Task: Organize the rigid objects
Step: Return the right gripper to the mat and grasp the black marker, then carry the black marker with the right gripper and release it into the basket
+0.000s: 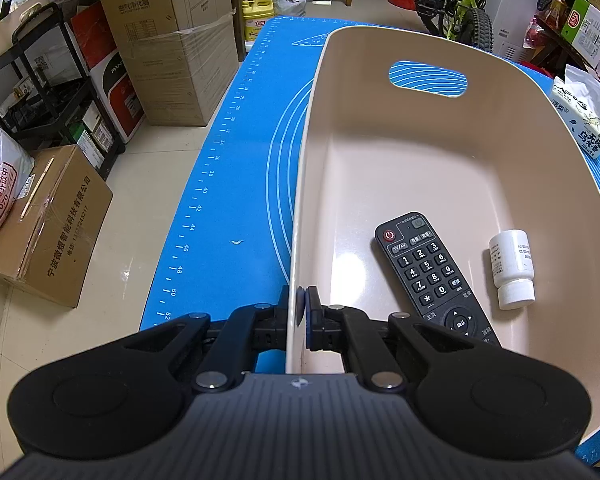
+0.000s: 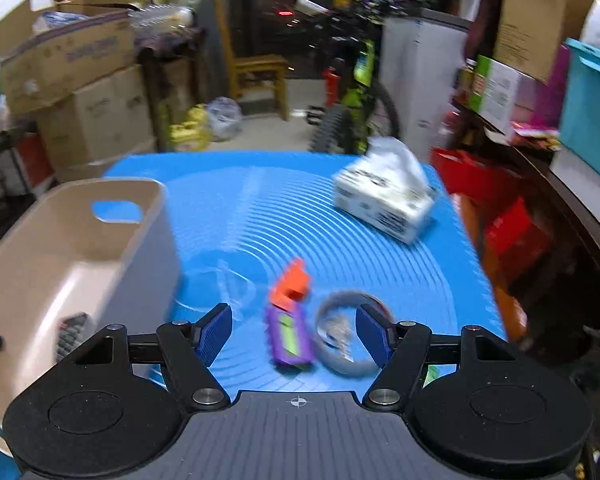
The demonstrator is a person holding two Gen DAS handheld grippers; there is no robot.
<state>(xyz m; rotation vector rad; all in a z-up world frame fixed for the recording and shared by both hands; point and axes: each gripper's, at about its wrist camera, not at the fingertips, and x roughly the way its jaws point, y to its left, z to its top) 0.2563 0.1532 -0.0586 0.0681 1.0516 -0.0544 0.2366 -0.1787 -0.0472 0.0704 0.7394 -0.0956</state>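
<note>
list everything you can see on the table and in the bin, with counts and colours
bin: 1, beige with a handle cutout, on the mat's left part
remote control: 1, black, lying in the bin
pill bottle: 1, white, lying on its side in the bin, right of the remote
mat: 1, blue with white lines, covering the table
tissue pack: 1, white, far right of the mat
toy: 1, purple, orange and green, on the mat near the right gripper
tape roll: 1, grey ring, right of the toy
clear item: 1, transparent, left of the toy; too blurred to name
left gripper: fingers shut on the bin's wall
right gripper: fingers open above the toy
</note>
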